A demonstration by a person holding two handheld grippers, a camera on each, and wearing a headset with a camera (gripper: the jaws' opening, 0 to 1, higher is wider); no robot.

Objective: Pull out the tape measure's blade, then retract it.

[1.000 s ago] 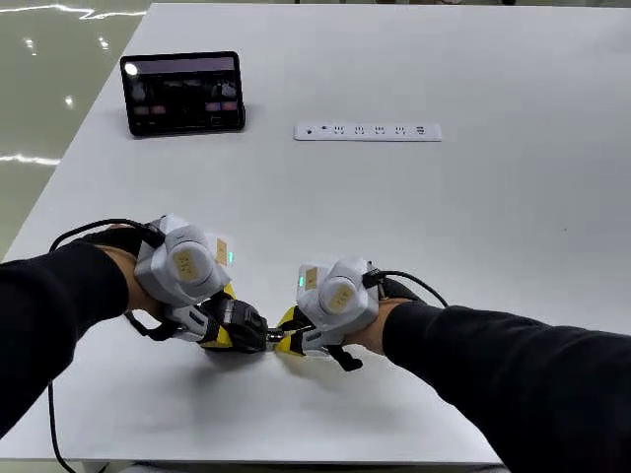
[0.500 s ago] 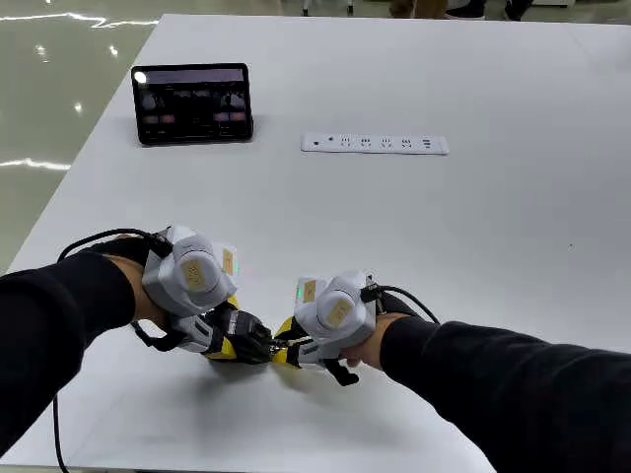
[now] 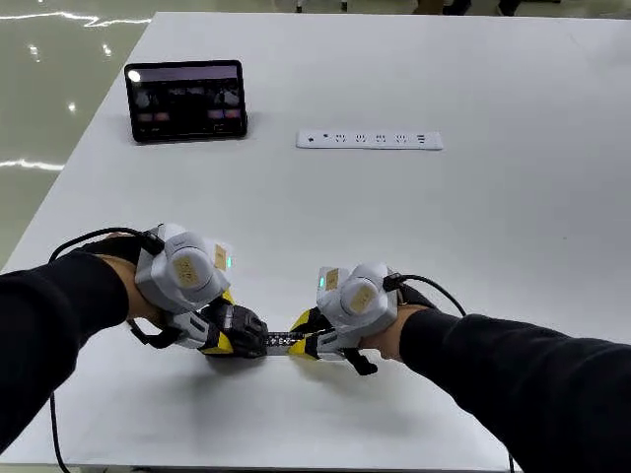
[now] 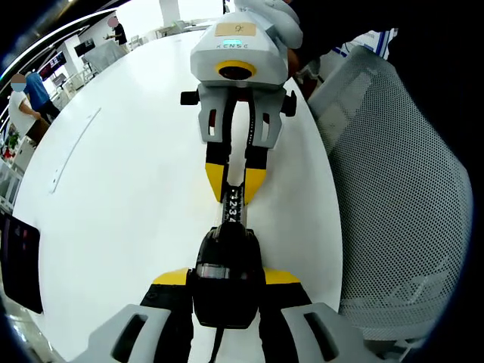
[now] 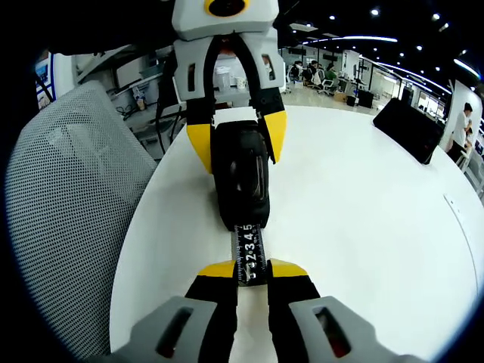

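One broad white workbench table [image 3: 493, 246] carries everything, and one grey mesh-backed chair [image 4: 393, 189] stands at its near edge. Toward the far left of the table stands one black tablet with a lit screen [image 3: 185, 99]; to its right lies one long white power strip [image 3: 370, 140]. Two hand-held grippers with yellow tips face each other near the front edge. The left gripper [image 4: 225, 276] is clamped around the single black tape measure case [image 3: 245, 330], one finger against each flat side, the case resting on the table. The right gripper [image 5: 252, 271] pinches the end of the one black blade with white numerals [image 5: 249, 249]. A short length of blade spans the gap between case and right fingertips.
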